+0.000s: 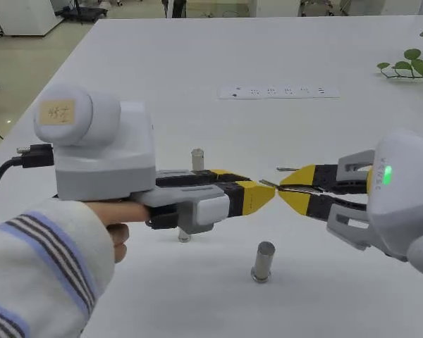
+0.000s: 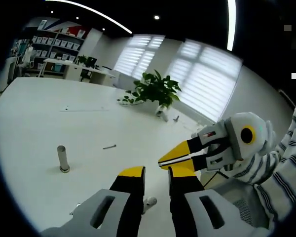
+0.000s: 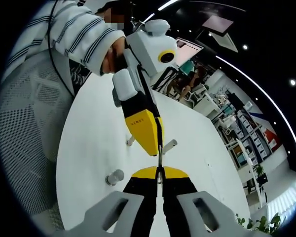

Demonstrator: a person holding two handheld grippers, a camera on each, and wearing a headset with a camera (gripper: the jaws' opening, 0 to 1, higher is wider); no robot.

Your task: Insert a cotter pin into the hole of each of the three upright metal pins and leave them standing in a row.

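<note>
- landmark: front metal pin (image 1: pixel 263 262), upright on the white table (image 1: pixel 162 56), the nearest of the pins to the person.
- right gripper (image 1: pixel 285 190) comes in from the right of the front metal pin, on its far side. its fingers (image 3: pixel 147 174) are pressed together on a cotter pin (image 1: pixel 269 185).
- the cotter pin sticks straight out past the right fingertips, pointing left. its free end is at the tip of the left gripper (image 1: pixel 261 191).
- left gripper reaches in from the left of the front metal pin, also on its far side, tip to tip with the right one. its fingers (image 2: pixel 132 185) stand apart, with bare table visible between them in the left gripper view. nothing is held.
- i cannot tell whether the free end of the cotter pin lies between the left fingers or just beside the nearer one.
- second metal pin (image 1: pixel 184 236): left of the front metal pin, mostly hidden under the left gripper.
- third metal pin (image 1: pixel 197 159): upright, behind and left of the front metal pin, beyond the left gripper.
- spare cotter pin (image 1: pixel 287 169): lying flat on the table behind the front metal pin, just past the right fingertips.
- power strip (image 1: pixel 278 91): well behind the front metal pin. plant (image 1: pixel 409 65): far back to its right.
</note>
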